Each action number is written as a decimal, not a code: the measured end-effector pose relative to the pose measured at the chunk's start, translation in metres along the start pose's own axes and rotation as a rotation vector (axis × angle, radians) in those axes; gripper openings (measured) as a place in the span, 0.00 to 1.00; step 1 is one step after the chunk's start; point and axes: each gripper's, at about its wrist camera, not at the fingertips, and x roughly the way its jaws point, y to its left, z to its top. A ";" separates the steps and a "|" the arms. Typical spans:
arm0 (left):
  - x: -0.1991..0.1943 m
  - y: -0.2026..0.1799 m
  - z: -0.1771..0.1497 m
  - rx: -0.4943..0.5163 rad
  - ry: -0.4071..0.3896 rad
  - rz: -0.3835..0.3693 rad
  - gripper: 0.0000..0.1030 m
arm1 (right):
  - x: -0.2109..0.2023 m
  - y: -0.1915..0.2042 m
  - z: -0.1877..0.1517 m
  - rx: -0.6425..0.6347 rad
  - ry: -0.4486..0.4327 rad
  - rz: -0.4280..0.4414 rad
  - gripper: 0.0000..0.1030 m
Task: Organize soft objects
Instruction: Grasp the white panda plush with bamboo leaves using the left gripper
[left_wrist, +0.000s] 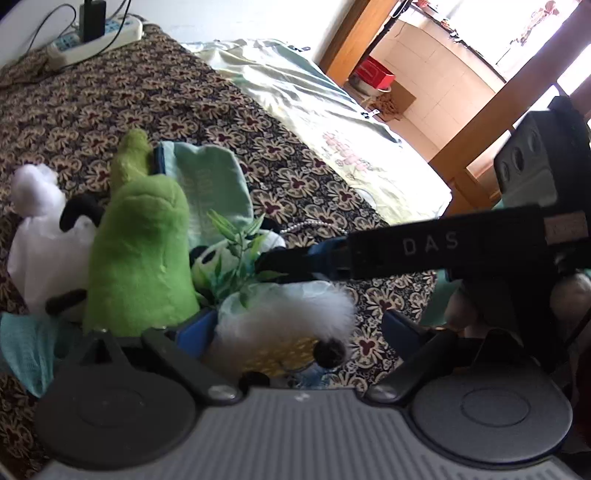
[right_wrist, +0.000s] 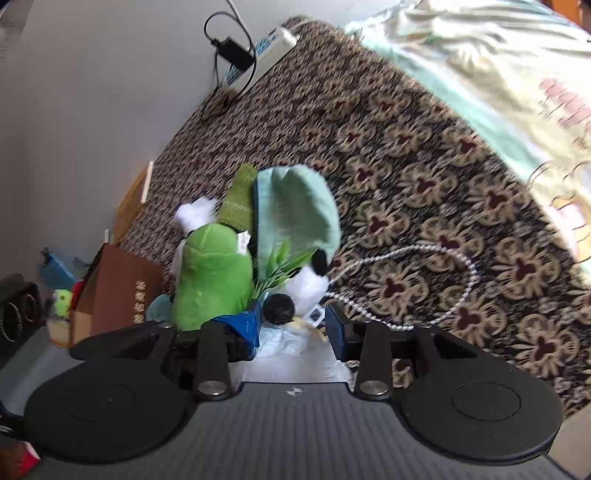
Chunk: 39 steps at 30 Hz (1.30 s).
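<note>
A pile of soft toys lies on the patterned bedspread. A green plush stands beside a white plush with black parts, a mint cloth pouch and a small panda with bamboo leaves. My left gripper is open, its fingers either side of a fluffy white and yellow toy. My right gripper is open, just short of the panda and green plush. It reaches in from the right in the left wrist view.
A white bead string lies on the bedspread right of the pile. A power strip with charger sits at the far edge by the wall. A pale green quilt covers the bed's right side. A brown book stands left of the pile.
</note>
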 end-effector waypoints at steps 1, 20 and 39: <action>0.001 -0.005 -0.001 0.029 -0.003 0.025 0.91 | 0.001 -0.002 0.000 0.025 -0.001 0.007 0.24; -0.020 -0.039 -0.014 0.143 -0.094 -0.044 0.68 | -0.043 0.018 -0.040 -0.189 -0.117 0.035 0.16; 0.010 -0.005 -0.021 0.022 -0.012 -0.056 0.90 | 0.002 -0.005 -0.001 -0.028 0.048 0.006 0.25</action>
